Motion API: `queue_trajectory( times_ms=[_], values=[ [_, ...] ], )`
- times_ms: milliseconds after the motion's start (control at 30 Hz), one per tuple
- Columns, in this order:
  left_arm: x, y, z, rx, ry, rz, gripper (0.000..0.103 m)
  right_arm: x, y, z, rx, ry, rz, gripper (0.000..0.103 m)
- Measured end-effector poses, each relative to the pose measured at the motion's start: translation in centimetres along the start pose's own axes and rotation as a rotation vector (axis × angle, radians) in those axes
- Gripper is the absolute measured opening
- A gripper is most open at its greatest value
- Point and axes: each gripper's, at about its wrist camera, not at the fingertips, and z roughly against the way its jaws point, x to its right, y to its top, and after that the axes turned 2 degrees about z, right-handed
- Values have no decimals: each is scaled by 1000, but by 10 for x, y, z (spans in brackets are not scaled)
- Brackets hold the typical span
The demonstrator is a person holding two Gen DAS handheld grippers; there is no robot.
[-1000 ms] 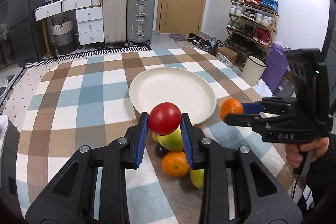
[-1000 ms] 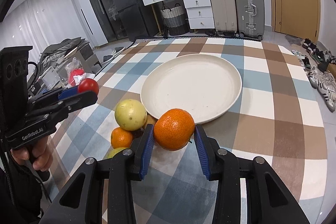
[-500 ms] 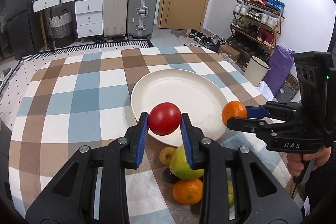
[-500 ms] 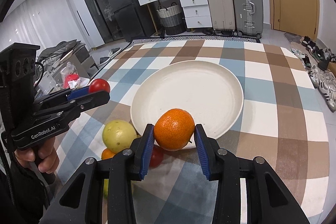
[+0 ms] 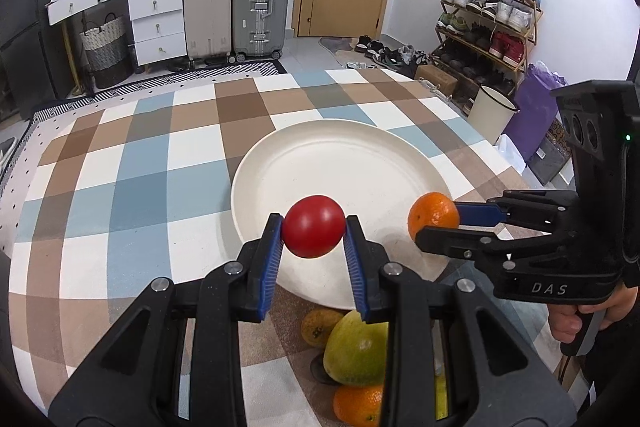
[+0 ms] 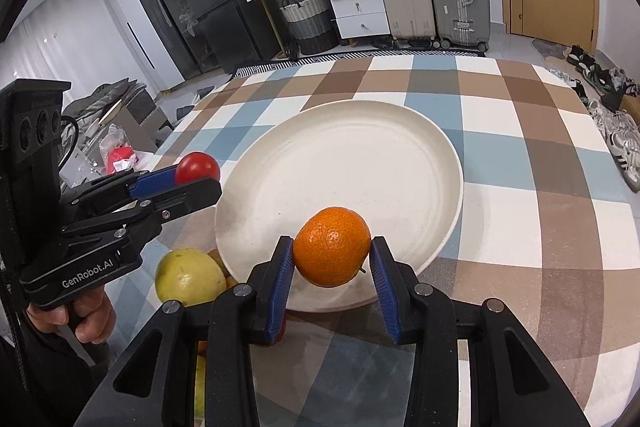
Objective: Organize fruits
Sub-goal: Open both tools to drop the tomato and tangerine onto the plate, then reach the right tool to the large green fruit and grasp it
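Round cream plate (image 5: pixel 340 163) at frame centre with nothing resting in it, left gripper (image 5: pixel 313 227) clamping a shiny red tomato (image 5: pixel 313 226) above its near rim, right gripper (image 6: pixel 331 247) clamping a dimpled orange mandarin (image 6: pixel 331 246) over the same rim, yellow-green fruit (image 6: pixel 189 275) on the checked cloth (image 5: pixel 120 187) lower left

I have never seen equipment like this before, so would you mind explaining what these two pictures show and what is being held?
No robot arm here: a person holds a two-finger gripper in each hand, each with a fisheye camera looking along its fingers. One picture is the left camera's view, the other the right's. The left gripper grips a red tomato-like fruit; the right gripper grips an orange. Both hang near the front rim of a cream plate on a checked tablecloth. A yellow-green fruit and another orange lie before the plate.
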Motion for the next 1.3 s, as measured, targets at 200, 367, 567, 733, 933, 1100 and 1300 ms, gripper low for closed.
queue_trajectory(
  times_ms=[200, 367, 567, 733, 933, 1100, 1300],
  values=[
    [2, 2, -12, -13, 5, 9, 28, 4, 1, -10, -13, -16, -5, 39],
    [5, 2, -9, -1, 7, -5, 29, 2, -1, -3, 24, -15, 13, 50],
    [2, -4, 8, 10, 19, 13, 73, 4, -7, 17, 70, -42, -2, 71],
    [1, -16, 30, 33, 51, 25, 86, 0, -18, 35, 84, -50, 13, 90],
    [-2, -34, 53, 62, 73, 70, 102, -7, -30, 53, 109, -107, 11, 102],
    [-1, -48, 68, 77, 81, 91, 102, -8, -42, 67, 158, -80, -21, 103],
    [-2, -67, 89, 112, 113, 120, 102, -14, -53, 75, 157, -23, -37, 103]
  ],
)
